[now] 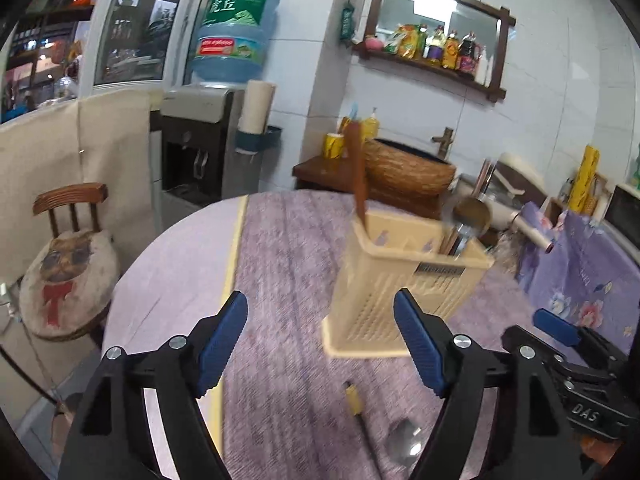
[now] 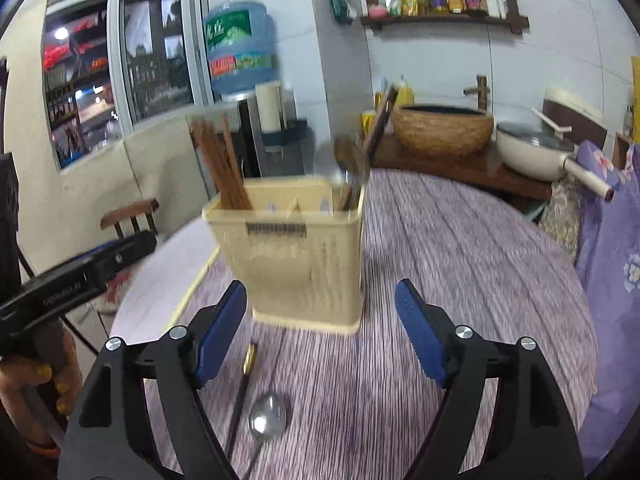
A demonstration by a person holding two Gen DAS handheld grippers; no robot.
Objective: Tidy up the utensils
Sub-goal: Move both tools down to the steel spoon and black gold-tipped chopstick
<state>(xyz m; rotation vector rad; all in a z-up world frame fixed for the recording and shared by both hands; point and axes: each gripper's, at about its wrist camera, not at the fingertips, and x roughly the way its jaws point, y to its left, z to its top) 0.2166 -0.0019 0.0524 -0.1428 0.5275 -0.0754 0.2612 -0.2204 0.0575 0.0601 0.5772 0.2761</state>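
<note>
- Standing upright on the purple tablecloth (image 2: pixel 460 248), your beige utensil caddy (image 2: pixel 296 256) sits mid-table, ahead of both grippers.
- Brown chopsticks (image 2: pixel 224 168) lean out of its left compartment in the right wrist view; a metal ladle (image 2: pixel 351 160) and other handles sit in the right one. The middle compartment's contents are too blurred to tell.
- On the cloth just in front of the caddy lie a loose metal spoon (image 2: pixel 268 420) and a dark chopstick with a gold tip (image 2: pixel 245 384), side by side, close together.
- Your right gripper (image 2: pixel 320 332) has its jaws spread wide with nothing held; spoon and chopstick lie below the gap.
- Your left gripper (image 1: pixel 320 340) is likewise wide apart and empty, the caddy's base beyond it.
- Further out: woven basin (image 2: pixel 442 128), white pan (image 2: pixel 532 152), water dispenser bottle (image 1: pixel 236 32), wooden chair (image 1: pixel 70 248).
</note>
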